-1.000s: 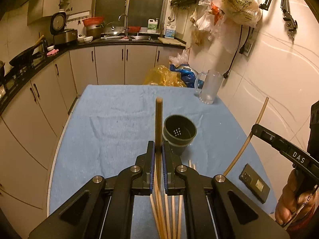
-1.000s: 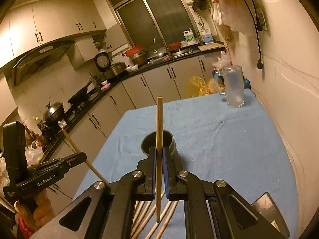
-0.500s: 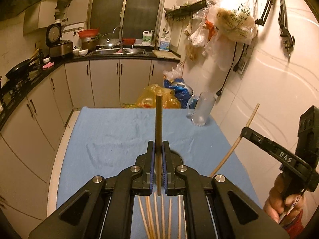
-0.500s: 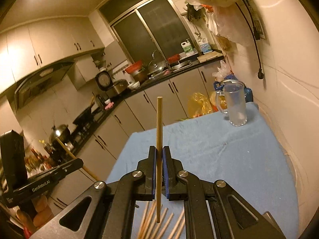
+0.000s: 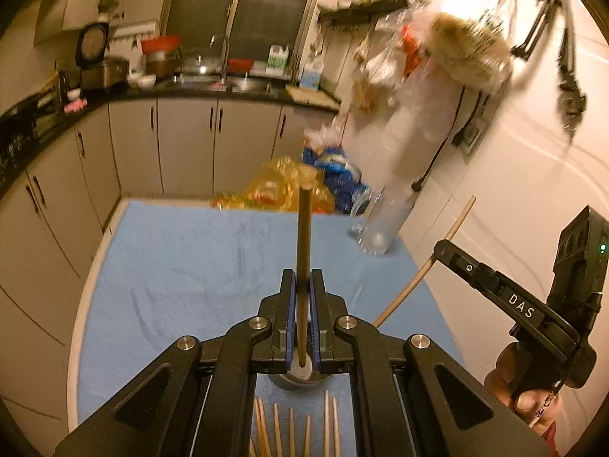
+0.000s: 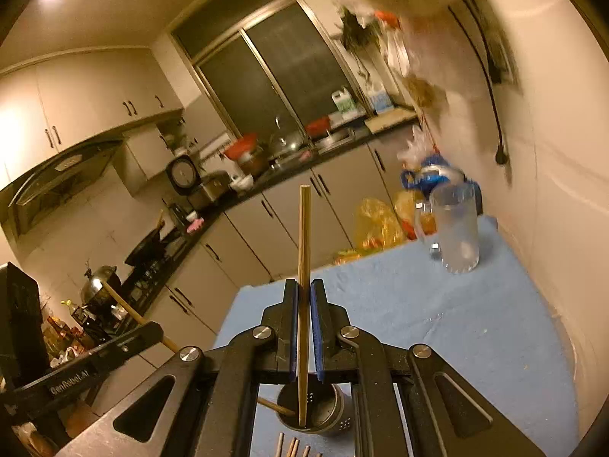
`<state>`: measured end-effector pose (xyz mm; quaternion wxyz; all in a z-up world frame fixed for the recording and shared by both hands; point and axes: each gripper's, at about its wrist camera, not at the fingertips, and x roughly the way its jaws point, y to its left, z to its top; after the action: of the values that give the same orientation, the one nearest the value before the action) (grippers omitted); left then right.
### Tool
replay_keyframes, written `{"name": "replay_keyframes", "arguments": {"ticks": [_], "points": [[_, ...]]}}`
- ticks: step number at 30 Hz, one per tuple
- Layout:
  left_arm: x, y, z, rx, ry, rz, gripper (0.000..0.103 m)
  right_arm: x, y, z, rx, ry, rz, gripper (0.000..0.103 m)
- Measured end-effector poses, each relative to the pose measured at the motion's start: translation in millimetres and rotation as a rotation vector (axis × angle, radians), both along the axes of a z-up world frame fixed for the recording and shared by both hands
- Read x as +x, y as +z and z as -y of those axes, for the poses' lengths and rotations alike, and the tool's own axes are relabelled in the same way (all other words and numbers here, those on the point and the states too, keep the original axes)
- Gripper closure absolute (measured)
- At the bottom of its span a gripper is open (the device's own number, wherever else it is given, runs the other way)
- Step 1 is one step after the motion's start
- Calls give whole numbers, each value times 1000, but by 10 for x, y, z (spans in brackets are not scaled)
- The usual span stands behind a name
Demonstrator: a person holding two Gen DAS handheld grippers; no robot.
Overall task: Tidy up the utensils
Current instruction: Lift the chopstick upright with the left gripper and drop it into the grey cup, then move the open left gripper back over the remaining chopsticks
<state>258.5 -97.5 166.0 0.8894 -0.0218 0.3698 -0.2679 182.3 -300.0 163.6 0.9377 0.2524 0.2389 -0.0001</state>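
Observation:
My left gripper (image 5: 302, 285) is shut on a dark wooden chopstick (image 5: 304, 236) held upright; its lower tip hangs over the black holder cup (image 5: 300, 379). My right gripper (image 6: 303, 293) is shut on a paler chopstick (image 6: 304, 247), whose lower end points into the same cup (image 6: 327, 415). In the left wrist view the right gripper (image 5: 449, 255) shows at the right with its chopstick (image 5: 430, 262) slanting. In the right wrist view the left gripper (image 6: 152, 333) sits at the lower left. Several loose chopsticks (image 5: 293, 426) lie on the blue cloth (image 5: 182, 259) behind the cup.
A frosted glass mug (image 5: 380, 224) stands at the table's far right corner by the wall. Yellow and blue bags (image 5: 289, 190) sit beyond the far edge. Kitchen cabinets and a counter run along the left and back. A hand (image 5: 525, 392) holds the right gripper.
Both grippers have moved forward and up, each still holding its chopstick. The cup, earlier ahead of the fingertips, now lies under the jaws. The views are blurred with motion.

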Motion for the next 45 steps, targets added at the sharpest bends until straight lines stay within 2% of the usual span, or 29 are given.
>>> {"name": "replay_keyframes", "arguments": {"ticks": [8,12,15,16,18,19,20,23,25,27,30,32,36,37,40,45], "points": [[293,-639,116,43,4,-117,97,308,-595,-28,40,43,-141,96],[329,-747,105,41,1,-125,97,379,-730,-84,34,67,-177,95],[316,-713,72,28,-2,-113,96,376,-756,-89,37,71,-177,92],[308,-692,52,22,-4,-110,93,363,-735,-93,32,77,-168,89],[244,-623,3,14,1,-85,78,308,-672,-80,19,70,-149,77],[212,-569,-29,11,4,-72,75,258,-631,-67,16,67,-134,72],[162,-512,-59,11,10,-53,71,213,-593,-62,13,67,-123,71],[-23,-370,-181,-4,21,-8,70,0,-476,-58,-11,57,-83,71],[-177,-320,-293,-6,33,26,63,-198,-448,-84,-38,55,-63,71],[-365,-312,-432,-12,61,57,54,-379,-470,-116,-56,51,-60,71],[-665,-409,-621,-6,92,85,53,-649,-618,-168,-40,60,-79,66],[-885,-584,-745,1,98,76,50,-832,-791,-262,-24,111,-100,66],[-1313,-1104,-916,58,101,35,50,-1179,-1112,-441,-52,144,-140,66],[-1384,-1199,-946,53,98,28,50,-1271,-1216,-484,-55,145,-159,66],[-1593,-1570,-1071,26,123,-47,41,-1482,-1537,-562,-36,129,-218,66],[-1797,-1978,-1061,167,136,-98,41,-1644,-1928,-667,-16,134,-343,66]]}}
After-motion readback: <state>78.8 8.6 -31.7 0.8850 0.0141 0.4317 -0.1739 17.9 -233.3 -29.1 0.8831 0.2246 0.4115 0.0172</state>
